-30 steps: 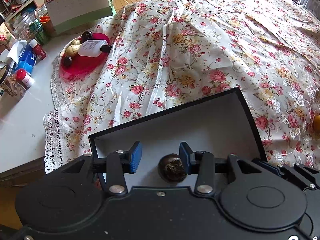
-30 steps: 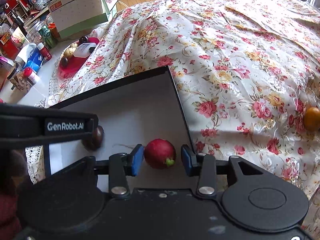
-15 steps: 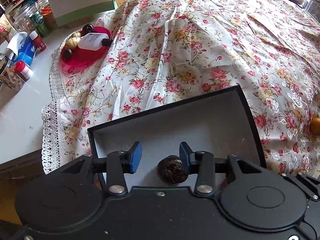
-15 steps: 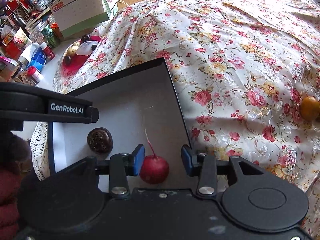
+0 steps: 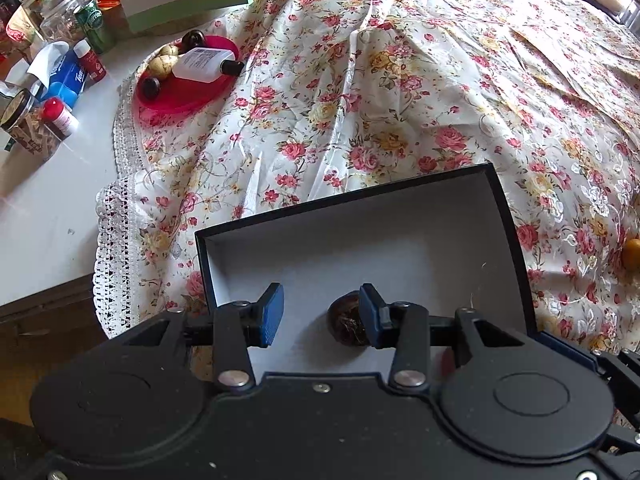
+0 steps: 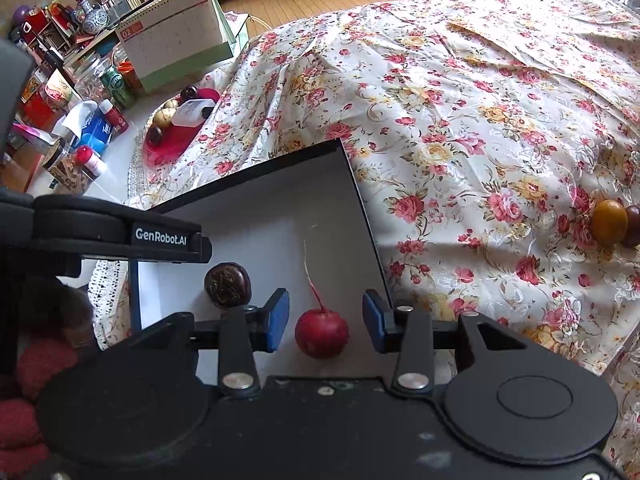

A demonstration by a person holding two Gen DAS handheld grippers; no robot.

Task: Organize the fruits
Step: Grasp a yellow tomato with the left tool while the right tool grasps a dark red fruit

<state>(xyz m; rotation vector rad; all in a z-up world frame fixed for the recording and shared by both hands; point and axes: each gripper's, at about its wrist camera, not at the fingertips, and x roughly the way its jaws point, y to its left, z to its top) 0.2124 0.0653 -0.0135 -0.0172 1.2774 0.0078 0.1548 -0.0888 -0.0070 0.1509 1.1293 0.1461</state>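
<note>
A: From the left wrist, what sits in the box (image 5: 400, 240)?

B: A dark brown fruit (image 5: 347, 325) on the box floor, near its front edge. The left gripper (image 5: 320, 314) hangs over it, jaws apart, holding nothing; the fruit lies against the right-hand pad.

A: How would it handle?

B: Probably light, hard and rounded, so likely to roll. Take it across its widest part.

A: And the right wrist?

B: The right gripper (image 6: 323, 322) is spread wide and empty around a radish (image 6: 322, 333) inside the box. The radish looks firm, with a thin, fragile root tail. Only this view shows the radish, plus an orange fruit (image 6: 609, 223) and a dark one (image 6: 633, 227) on the tablecloth (image 6: 460, 120), well right of the box.
</note>
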